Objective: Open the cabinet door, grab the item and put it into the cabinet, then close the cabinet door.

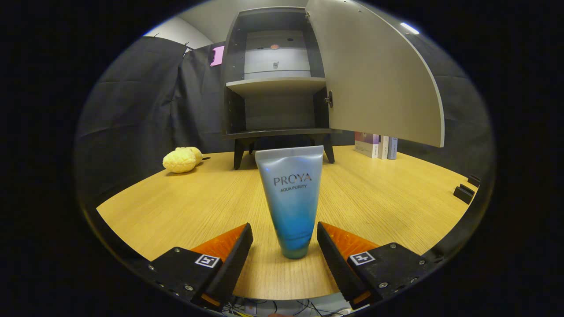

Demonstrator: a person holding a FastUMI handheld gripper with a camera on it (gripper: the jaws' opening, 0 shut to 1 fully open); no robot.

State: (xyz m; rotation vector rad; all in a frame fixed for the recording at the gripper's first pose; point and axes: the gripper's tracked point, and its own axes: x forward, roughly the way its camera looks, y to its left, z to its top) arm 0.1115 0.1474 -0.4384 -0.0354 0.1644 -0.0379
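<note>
A blue-and-silver cosmetic tube point(291, 198) stands upright on its cap on the wooden table point(185, 207). Its cap end sits between the tips of my gripper point(285, 233), whose fingers are open and apart from the tube on both sides. Beyond the tube stands a dark cabinet point(277, 83) on short legs. Its grey door point(374, 75) is swung open to the right, showing a pale middle shelf point(275, 83) and a lower compartment with nothing visible in it.
A yellow plush toy point(181, 159) lies on the table left of the cabinet. Several books point(376, 145) stand behind the open door at the right. Small black blocks point(465, 191) sit at the table's right edge.
</note>
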